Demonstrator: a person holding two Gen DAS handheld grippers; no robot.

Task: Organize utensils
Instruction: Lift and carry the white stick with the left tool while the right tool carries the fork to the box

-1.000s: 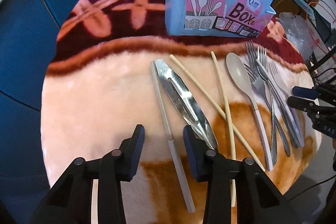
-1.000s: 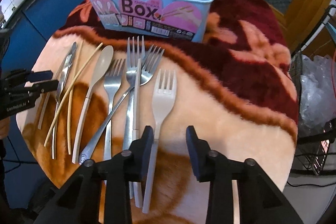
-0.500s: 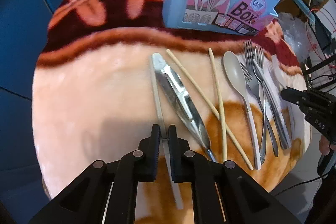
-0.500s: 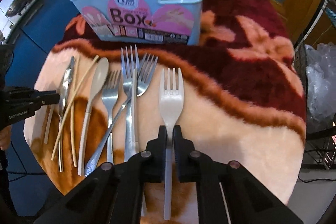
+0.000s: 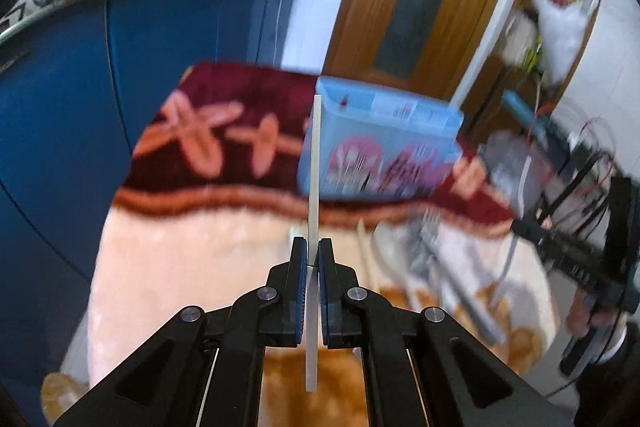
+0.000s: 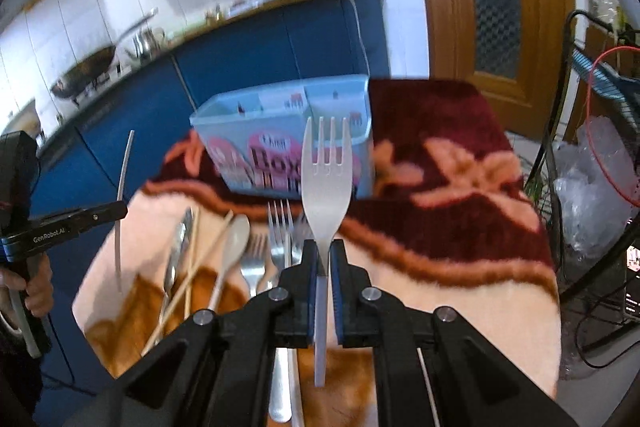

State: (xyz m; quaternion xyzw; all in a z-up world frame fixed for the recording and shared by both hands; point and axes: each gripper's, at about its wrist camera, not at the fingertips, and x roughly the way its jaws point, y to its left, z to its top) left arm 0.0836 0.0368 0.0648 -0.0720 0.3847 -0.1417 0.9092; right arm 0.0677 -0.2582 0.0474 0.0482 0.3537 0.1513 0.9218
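Your left wrist view looks from above the worktop's (image 5: pixel 168 259) near edge toward the blue utensil box (image 5: pixel 384 147) at its far edge; your right wrist view faces likewise, sharing that box (image 6: pixel 280 131).

Pale chopstick (image 5: pixel 314 163): upright, clamped between left gripper (image 5: pixel 313 259) fingers. White plastic fork (image 6: pixel 326 179): tines up, clamped in right gripper (image 6: pixel 323 259). Blue utensil box (image 6: pixel 280 131): standing ahead of both. Remaining cutlery (image 6: pixel 256 251): flat below.

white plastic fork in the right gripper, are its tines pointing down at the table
No, the white plastic fork stands upright in the right gripper, tines up and handle hanging below the fingers.
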